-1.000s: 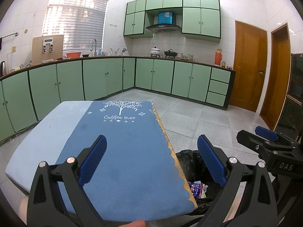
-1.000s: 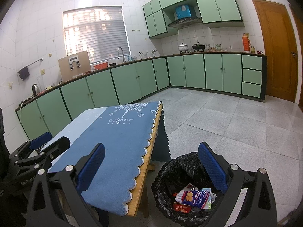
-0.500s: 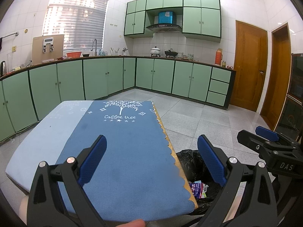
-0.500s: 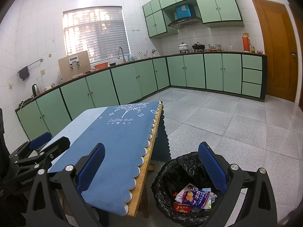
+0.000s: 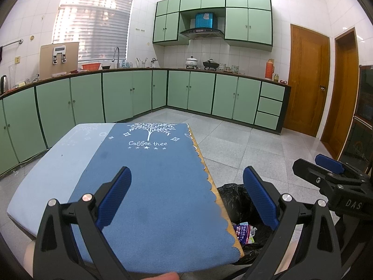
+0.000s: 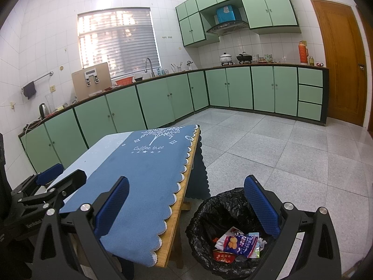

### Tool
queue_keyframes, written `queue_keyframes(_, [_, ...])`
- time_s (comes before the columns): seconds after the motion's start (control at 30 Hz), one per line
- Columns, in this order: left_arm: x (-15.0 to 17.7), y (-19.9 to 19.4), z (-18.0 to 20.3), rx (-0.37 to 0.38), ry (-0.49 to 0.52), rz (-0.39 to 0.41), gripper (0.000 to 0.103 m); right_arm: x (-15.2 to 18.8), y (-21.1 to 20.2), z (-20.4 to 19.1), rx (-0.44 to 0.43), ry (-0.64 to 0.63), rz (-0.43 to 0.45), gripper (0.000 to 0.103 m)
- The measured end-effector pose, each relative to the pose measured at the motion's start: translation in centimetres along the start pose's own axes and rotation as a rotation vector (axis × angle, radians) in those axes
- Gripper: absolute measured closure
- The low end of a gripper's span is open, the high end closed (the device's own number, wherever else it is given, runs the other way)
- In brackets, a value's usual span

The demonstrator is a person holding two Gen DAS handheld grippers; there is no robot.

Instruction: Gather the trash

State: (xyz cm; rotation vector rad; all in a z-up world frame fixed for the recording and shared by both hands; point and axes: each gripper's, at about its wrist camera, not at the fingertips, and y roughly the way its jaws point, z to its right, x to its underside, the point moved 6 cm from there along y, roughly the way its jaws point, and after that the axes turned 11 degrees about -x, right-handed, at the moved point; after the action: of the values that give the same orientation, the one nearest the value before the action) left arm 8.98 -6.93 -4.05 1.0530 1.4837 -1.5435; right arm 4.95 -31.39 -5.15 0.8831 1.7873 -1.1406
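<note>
A black-lined trash bin (image 6: pixel 209 212) stands on the floor right of the table and holds several snack wrappers (image 6: pixel 240 243). It also shows in the left wrist view (image 5: pixel 229 193) with a wrapper (image 5: pixel 243 231) inside. My left gripper (image 5: pixel 186 198) is open and empty above the near end of the blue cloth (image 5: pixel 151 182). My right gripper (image 6: pixel 186 206) is open and empty, held above the table edge and the bin. Each gripper shows in the other's view: the right one (image 5: pixel 331 175), the left one (image 6: pixel 53 182).
The table (image 6: pixel 180 210) carries a blue "Coffee tree" cloth over a pale one (image 5: pixel 53 170). Green cabinets (image 5: pixel 130 95) line the back and left walls. Wooden doors (image 5: pixel 307 79) stand at the right. Grey tiled floor (image 6: pixel 268 144) spreads beyond the bin.
</note>
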Motion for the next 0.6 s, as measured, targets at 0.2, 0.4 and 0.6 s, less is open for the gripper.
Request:
queue_keyframes(0.2, [0.31,0.24,-0.20,-0.002,-0.001,-0.004,0.009,-0.02,0.05,0.02,0.000,-0.002,0.000,0.006])
queue_keyframes(0.4, [0.38,0.28,-0.30,-0.002,0.003,-0.006,0.009,-0.05,0.14,0.07,0.001,-0.003,-0.002,0.006])
queue_keyframes(0.6, [0.58,0.39,-0.24,-0.002,0.004,-0.010,0.009,-0.09,0.32,0.31,0.003,-0.003,-0.006,0.006])
